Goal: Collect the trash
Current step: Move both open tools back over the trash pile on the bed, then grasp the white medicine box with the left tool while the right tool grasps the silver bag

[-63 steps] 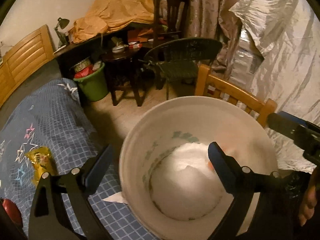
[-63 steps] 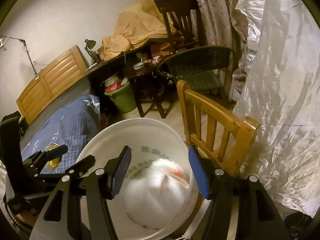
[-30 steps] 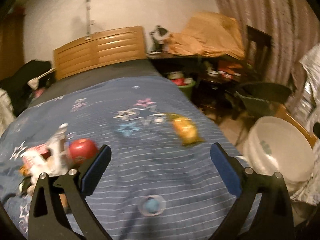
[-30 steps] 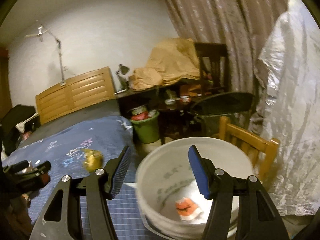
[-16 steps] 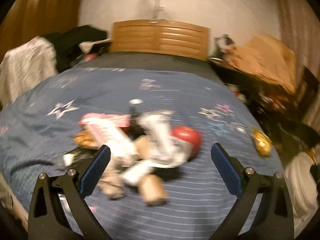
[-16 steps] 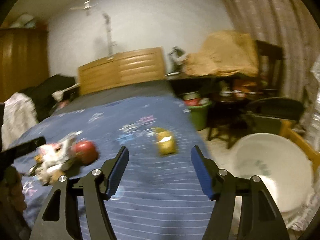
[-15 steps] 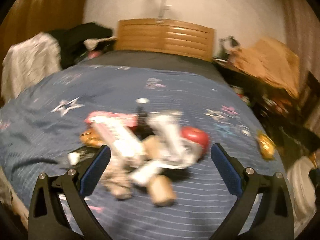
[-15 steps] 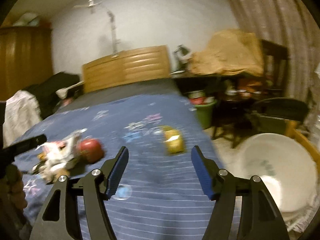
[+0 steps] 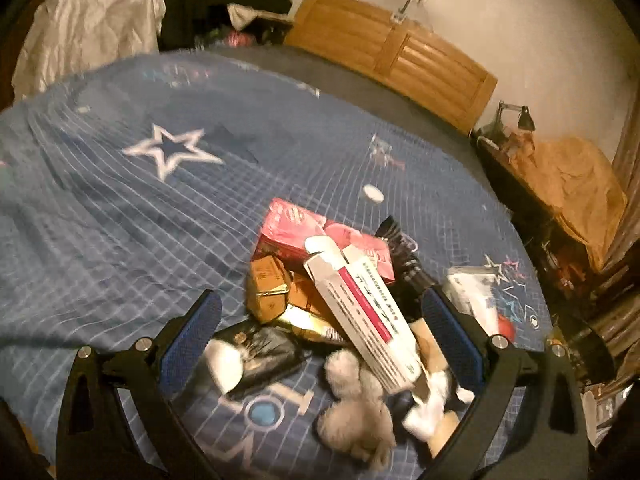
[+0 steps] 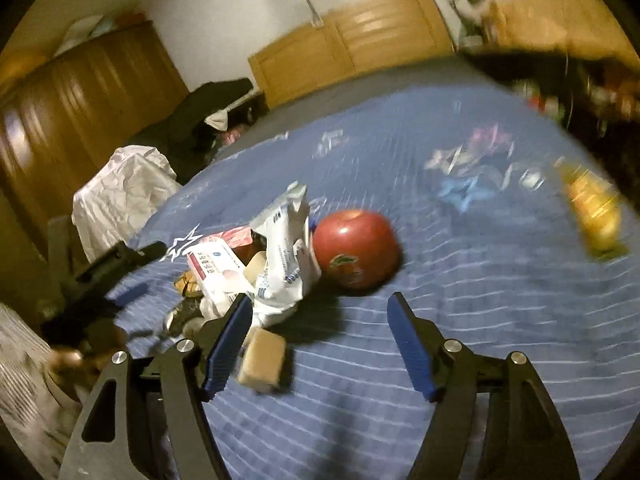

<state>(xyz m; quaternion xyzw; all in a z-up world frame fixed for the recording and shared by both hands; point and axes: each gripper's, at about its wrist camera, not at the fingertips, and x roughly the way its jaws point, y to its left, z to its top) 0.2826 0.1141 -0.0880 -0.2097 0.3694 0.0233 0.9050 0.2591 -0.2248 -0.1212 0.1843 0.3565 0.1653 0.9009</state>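
Both cameras have swung off the round white plastic bucket they looked into 2.1 s ago and now face the heap of litter on the blue checked bedspread (image 9: pixel 120 208) with white stars.

At the heart of that heap lies the long white carton with a red stripe (image 9: pixel 368 312), my landmark. The left gripper (image 9: pixel 320 336) hangs just above it with jaws spread wide and nothing between them; the carton's long axis runs from low right, near the right finger, up and left toward the pink flat box (image 9: pixel 320 236) just behind it, so it lies slantwise across the gap. Left of the carton sit a small orange-brown box (image 9: pixel 266 292) and a crumpled black foil wrapper (image 9: pixel 260 356); below the carton, pale fluffy wads of tissue (image 9: pixel 356 412).

The right gripper (image 10: pixel 320 340) is also wide open and empty, off to the heap's far side. A crumpled white printed wrapper (image 10: pixel 286 256) rises just ahead of its left finger, a red round apple (image 10: pixel 356 248) touches that wrapper, and a tan cardboard block (image 10: pixel 262 360) lies beside the finger.

By my judgement the left gripper is nearer the carton and would need to turn its wrist to close across the narrow width. The carton looks light, stiff and open-ended.
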